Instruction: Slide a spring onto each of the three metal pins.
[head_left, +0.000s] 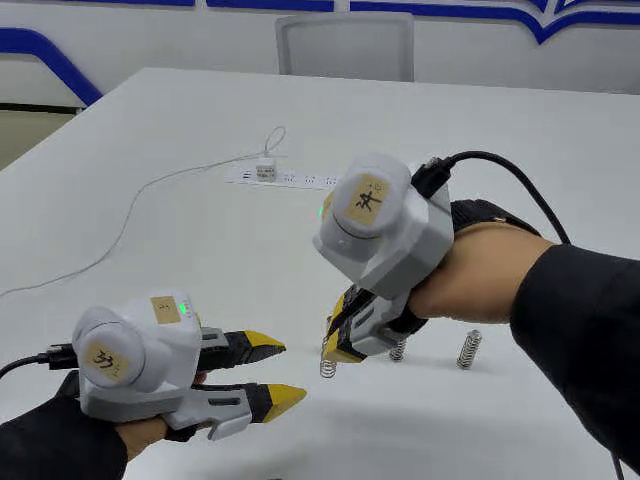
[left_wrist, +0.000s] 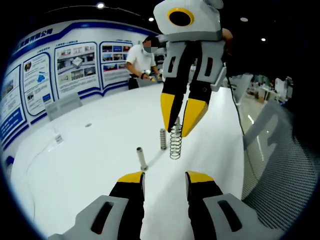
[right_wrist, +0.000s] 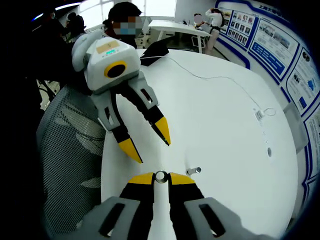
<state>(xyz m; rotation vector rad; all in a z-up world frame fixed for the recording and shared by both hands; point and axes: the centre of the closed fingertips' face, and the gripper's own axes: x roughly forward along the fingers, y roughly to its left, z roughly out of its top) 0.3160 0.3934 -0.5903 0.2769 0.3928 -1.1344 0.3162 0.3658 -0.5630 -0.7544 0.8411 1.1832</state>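
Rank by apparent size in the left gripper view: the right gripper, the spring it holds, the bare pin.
Largest: right gripper.
Then: held spring.
Smallest: bare pin, although it stands nearer the camera than the other two.

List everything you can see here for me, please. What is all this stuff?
table: one, white, under everything.
spring: three, silvery, standing near the front edge; this one between the right gripper's tips, the others beside it.
metal pin: one that I can make out, silvery, standing just ahead of the left gripper.
power strip: one, white, mid-table.
cable: one, thin, white, trailing from the strip.
chair: one, grey, at the far edge.
posters: several, blue and white, on the wall.
left gripper: white, yellow tips, open.
right gripper: same colours, shut on a spring.
sleeves: two, black.
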